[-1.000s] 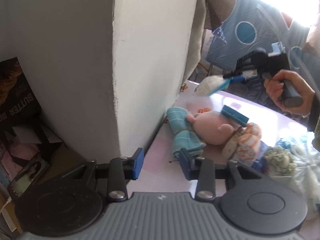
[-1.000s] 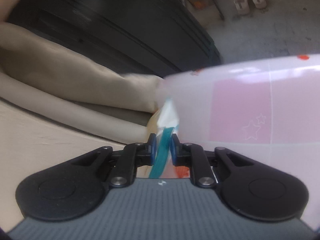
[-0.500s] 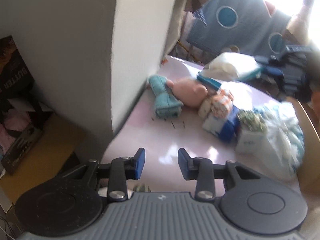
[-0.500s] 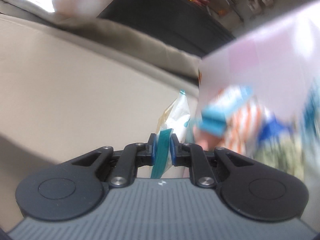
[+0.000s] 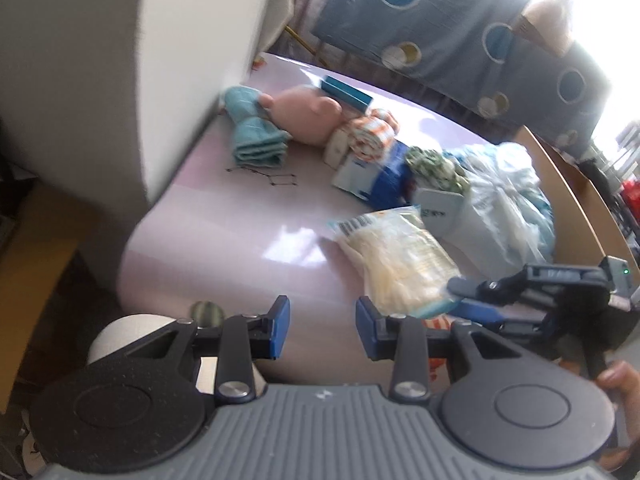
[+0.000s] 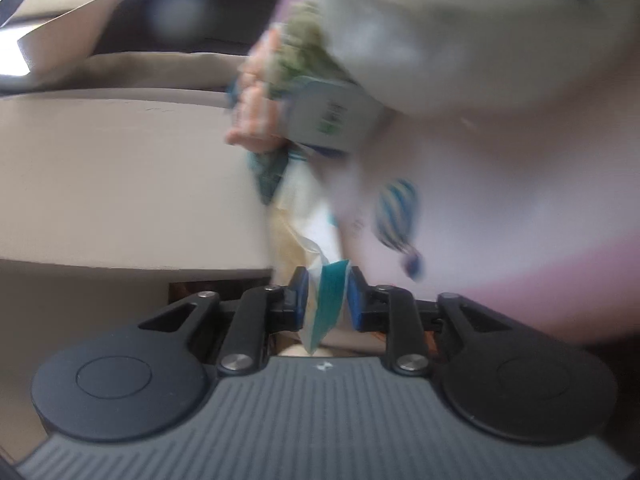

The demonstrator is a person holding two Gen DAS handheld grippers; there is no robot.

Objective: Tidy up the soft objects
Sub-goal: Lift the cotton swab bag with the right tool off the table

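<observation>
My right gripper (image 6: 327,292) is shut on the teal end of a cream plastic packet (image 6: 298,236). In the left wrist view the packet (image 5: 396,256) lies on the pink table (image 5: 224,220) near its front right, with the right gripper (image 5: 460,300) at its near end. My left gripper (image 5: 322,328) is open and empty above the table's front edge. Farther back lie a folded teal cloth (image 5: 252,128), a pink plush toy (image 5: 308,114), an orange-and-white rolled cloth (image 5: 372,136) and a green patterned bundle (image 5: 434,166).
A white pillar (image 5: 140,60) stands at the table's left. A blue-and-white box (image 5: 372,176), a white box (image 5: 440,208) and a clear plastic bag (image 5: 508,200) crowd the right side. A wooden board (image 5: 580,208) edges the right. A white roll (image 5: 120,332) sits below the front left.
The right gripper carried the packet from the far side down to the table's front right. The left gripper pulled back and swung right, away from the teal cloth.
</observation>
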